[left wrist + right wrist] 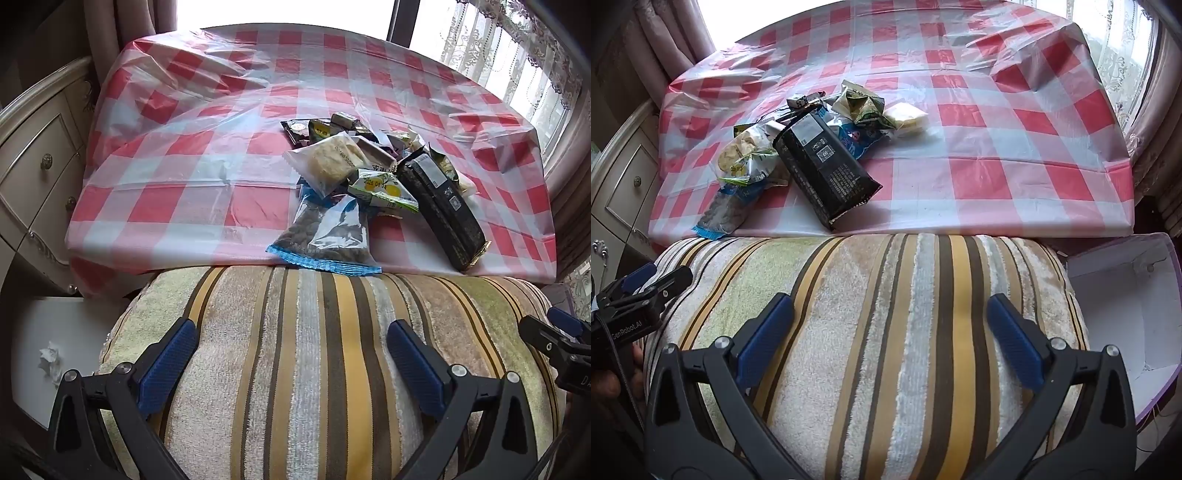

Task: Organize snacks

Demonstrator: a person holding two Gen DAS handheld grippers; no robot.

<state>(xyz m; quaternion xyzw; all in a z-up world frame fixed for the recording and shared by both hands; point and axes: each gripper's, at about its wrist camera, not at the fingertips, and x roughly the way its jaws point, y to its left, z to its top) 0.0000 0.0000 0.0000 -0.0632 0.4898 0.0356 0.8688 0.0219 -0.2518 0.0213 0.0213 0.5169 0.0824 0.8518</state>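
Hovering over the striped cushion, the left gripper and right gripper both gape wide and empty, near the snack pile on the checkered tabletop.

Daylight from blown-out windows behind glares on the tablecloth; fisheye edges bend and darken.

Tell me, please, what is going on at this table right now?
A person holds two grippers over a striped cushion, both open and empty. The left gripper and right gripper face a heap of snack packets on the checked tablecloth, including a black packet. Nothing is picked up yet. An open white box sits to the right.
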